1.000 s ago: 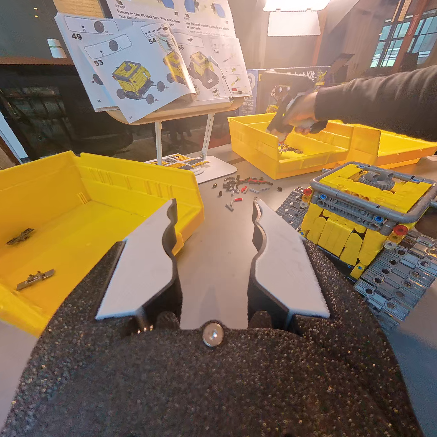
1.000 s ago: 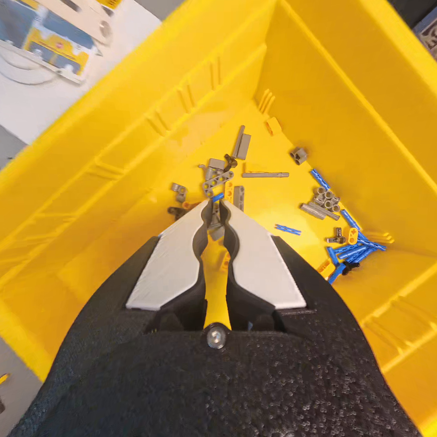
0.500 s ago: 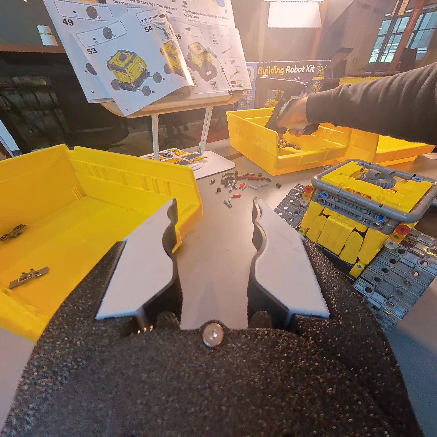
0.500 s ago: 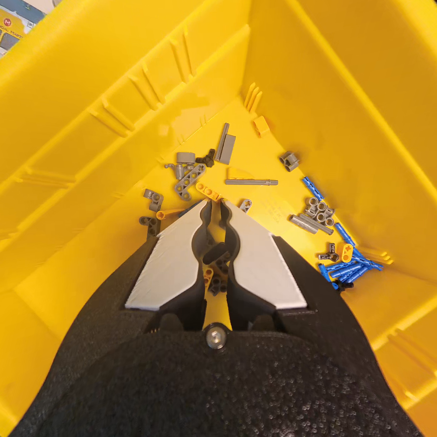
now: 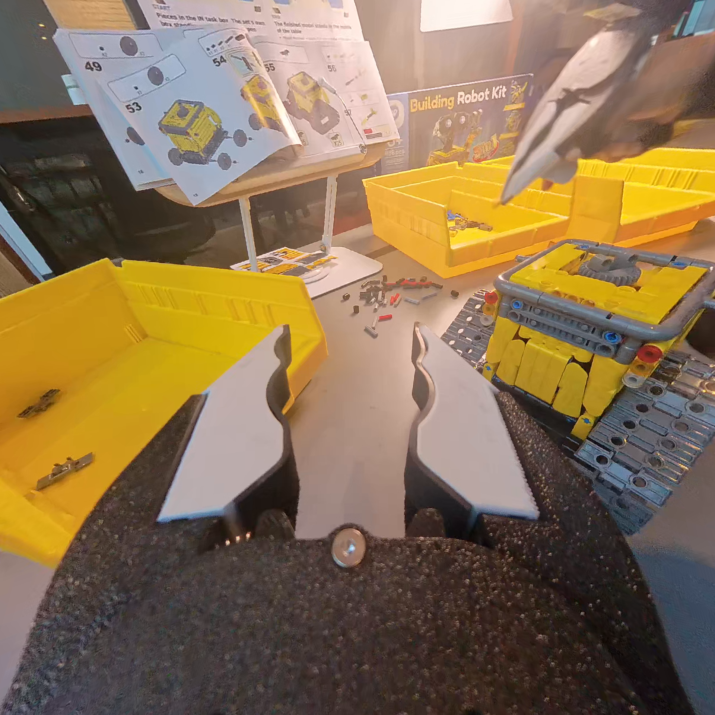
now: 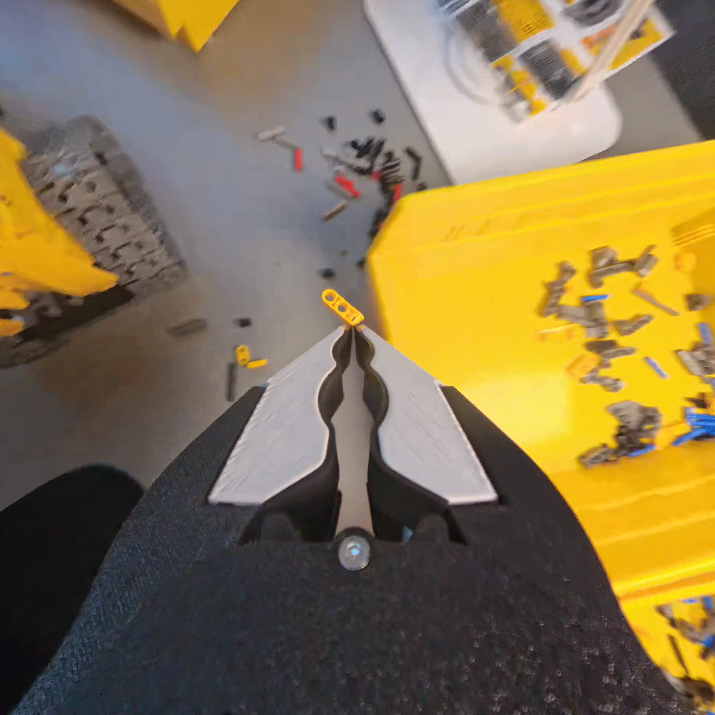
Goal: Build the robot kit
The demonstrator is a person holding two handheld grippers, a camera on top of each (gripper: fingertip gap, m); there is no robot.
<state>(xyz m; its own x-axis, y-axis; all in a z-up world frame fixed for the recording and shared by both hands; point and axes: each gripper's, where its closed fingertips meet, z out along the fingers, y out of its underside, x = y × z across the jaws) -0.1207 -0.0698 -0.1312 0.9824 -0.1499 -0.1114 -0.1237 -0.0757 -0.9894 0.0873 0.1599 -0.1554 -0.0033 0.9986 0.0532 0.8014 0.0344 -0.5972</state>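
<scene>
My right gripper [image 6: 353,329] is shut on a small yellow three-hole beam [image 6: 342,307] and holds it in the air above the grey table, just left of the yellow parts bin [image 6: 445,294]. In the left wrist view the right gripper [image 5: 507,195] hangs blurred at the upper right, over the far yellow bin [image 5: 410,216]. My left gripper [image 5: 350,334] is open and empty, low over the table between a near yellow bin [image 5: 216,294] and the yellow and grey tracked robot model [image 5: 592,329].
Small black, red and grey pins [image 5: 387,298] lie scattered on the table [image 5: 348,406] ahead. An instruction booklet [image 5: 216,112] rests on a white stand [image 5: 348,267]. A kit box [image 5: 460,116] stands behind the far bins. Two grey pieces [image 5: 62,470] lie in the near bin. Tip to tip, the grippers are about 30 cm apart.
My right gripper closed on the yellow beam inside the far bin, lifted it out and swung it over the table. My left gripper stayed open and almost still.
</scene>
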